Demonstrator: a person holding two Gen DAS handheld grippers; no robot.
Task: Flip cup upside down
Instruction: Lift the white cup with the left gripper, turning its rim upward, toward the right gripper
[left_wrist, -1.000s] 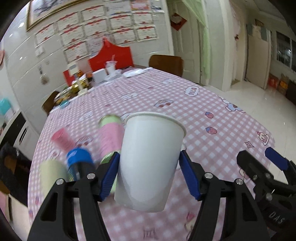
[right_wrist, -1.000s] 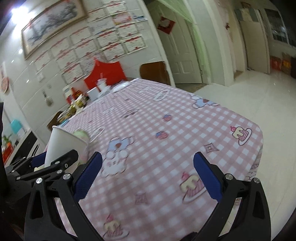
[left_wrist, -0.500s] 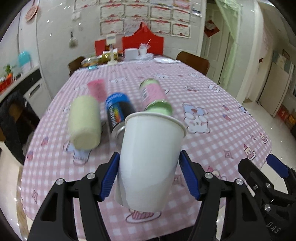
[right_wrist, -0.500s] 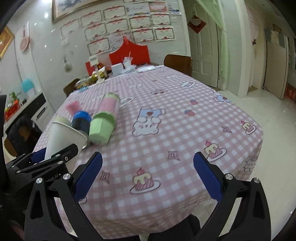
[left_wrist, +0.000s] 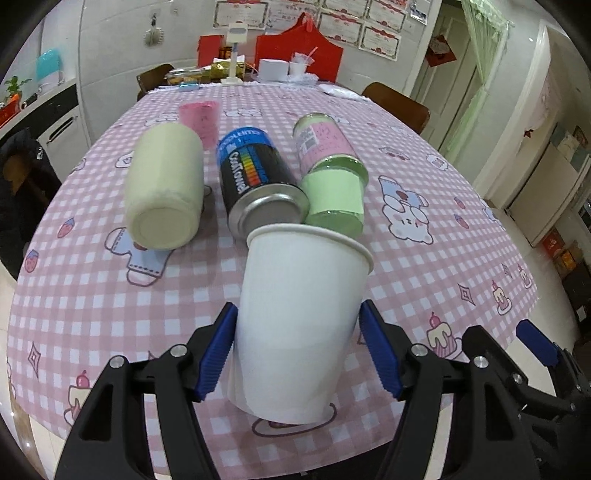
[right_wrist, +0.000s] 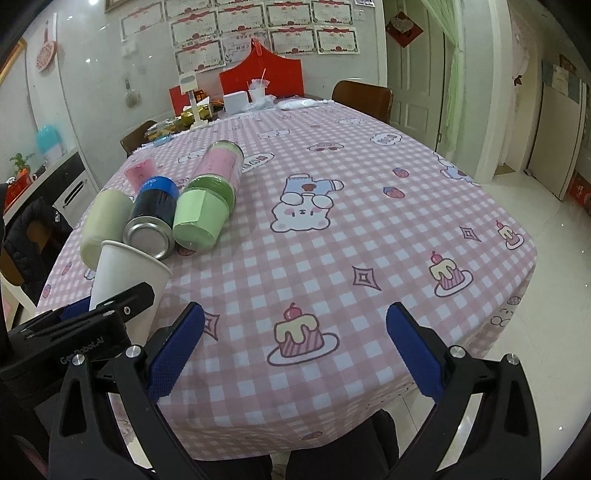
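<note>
A white paper cup (left_wrist: 299, 317) sits between the blue pads of my left gripper (left_wrist: 297, 350), which is shut on it. The cup is held mouth up, tilted a little, above the near edge of the pink checked table (left_wrist: 424, 266). The cup also shows in the right wrist view (right_wrist: 125, 277), with the left gripper's black body in front of it. My right gripper (right_wrist: 295, 347) is open and empty, to the right of the cup, over the table's front edge.
Three containers lie on their sides just beyond the cup: a cream can (left_wrist: 164, 188), a black and blue can (left_wrist: 258, 181) and a pink and green bottle (left_wrist: 330, 173). A pink cup (left_wrist: 199, 120) stands behind them. Clutter and chairs are at the far end.
The left gripper with the cup has swung and pitched down, so the lying cans came into full view beyond it. The right view tilted down toward the table's front edge. Both grips are unchanged.
</note>
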